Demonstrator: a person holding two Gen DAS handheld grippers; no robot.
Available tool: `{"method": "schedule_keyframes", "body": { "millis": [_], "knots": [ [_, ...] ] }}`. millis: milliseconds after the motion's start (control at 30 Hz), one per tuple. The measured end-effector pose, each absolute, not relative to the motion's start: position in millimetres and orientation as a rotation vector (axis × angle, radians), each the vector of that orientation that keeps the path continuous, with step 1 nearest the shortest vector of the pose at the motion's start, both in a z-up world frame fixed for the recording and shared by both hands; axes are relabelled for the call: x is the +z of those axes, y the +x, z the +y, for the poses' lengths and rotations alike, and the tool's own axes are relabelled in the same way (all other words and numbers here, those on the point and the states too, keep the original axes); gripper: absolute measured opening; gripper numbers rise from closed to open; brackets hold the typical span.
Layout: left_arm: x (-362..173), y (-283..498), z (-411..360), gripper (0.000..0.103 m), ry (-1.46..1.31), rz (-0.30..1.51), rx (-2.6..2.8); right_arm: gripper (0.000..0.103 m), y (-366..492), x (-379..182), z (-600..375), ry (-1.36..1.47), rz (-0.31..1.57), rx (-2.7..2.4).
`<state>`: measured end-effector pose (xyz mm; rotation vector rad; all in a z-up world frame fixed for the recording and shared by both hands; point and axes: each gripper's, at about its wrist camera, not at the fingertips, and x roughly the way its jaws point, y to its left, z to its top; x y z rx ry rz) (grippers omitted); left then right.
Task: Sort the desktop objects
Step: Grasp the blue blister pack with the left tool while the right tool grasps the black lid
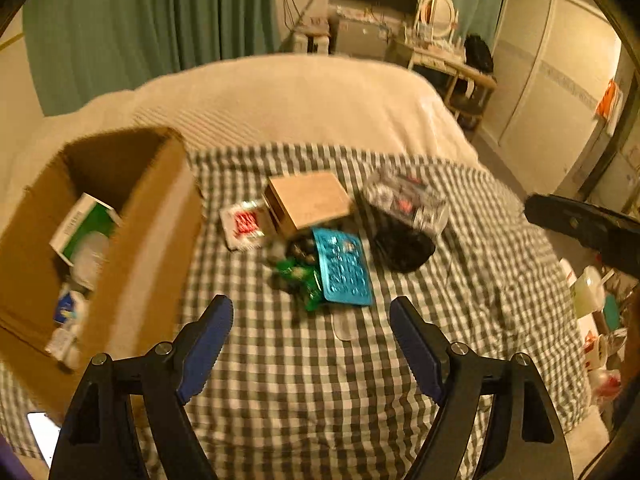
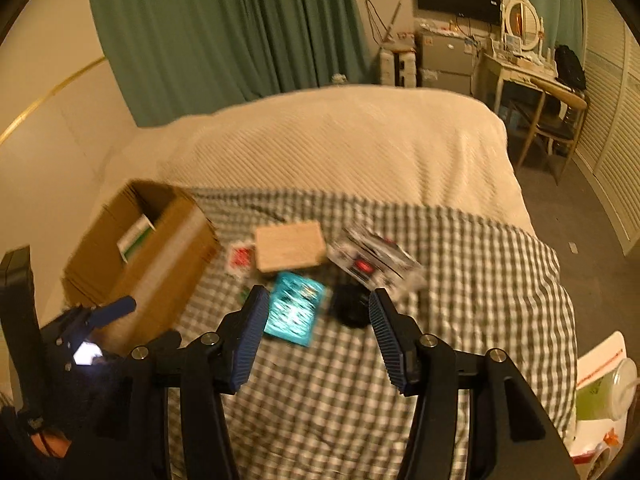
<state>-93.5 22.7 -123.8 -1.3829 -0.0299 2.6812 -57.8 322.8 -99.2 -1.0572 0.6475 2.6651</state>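
Note:
A pile of small items lies on the checked cloth (image 1: 280, 380): a small brown box (image 1: 316, 200), a red packet (image 1: 244, 226), a teal blister pack (image 1: 344, 266), a green packet (image 1: 300, 276), a black object (image 1: 404, 248) and a clear printed packet (image 1: 404, 200). To the left stands an open cardboard box (image 1: 132, 232) with several items inside. My left gripper (image 1: 312, 308) hovers open just short of the pile, with nothing between its pads. My right gripper (image 2: 319, 296) is open too, above the cloth, with the teal pack (image 2: 294, 308) and black object (image 2: 352, 310) beyond its tips.
The cloth covers the near part of a bed under a cream blanket (image 2: 352, 148). A plastic cup (image 2: 608, 392) and packets sit off the bed's right edge. A lit phone screen (image 1: 42, 432) lies by the box. A desk and chair (image 2: 540, 120) stand behind.

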Motion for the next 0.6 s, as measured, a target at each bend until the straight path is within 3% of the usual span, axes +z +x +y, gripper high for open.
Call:
{"method": "schedule_keyframes", "body": {
  "millis": [367,600],
  "knots": [
    [-199,-142,51,0.083,-1.469,0.022,2.625,0.052,-78,-206,357,-1.255,0.779,2.551],
    [-225,-171,63,0.083,-1.470,0.058,2.600,0.056,-111,-234,365,-1.275,0.911,2.528]
  ]
}}
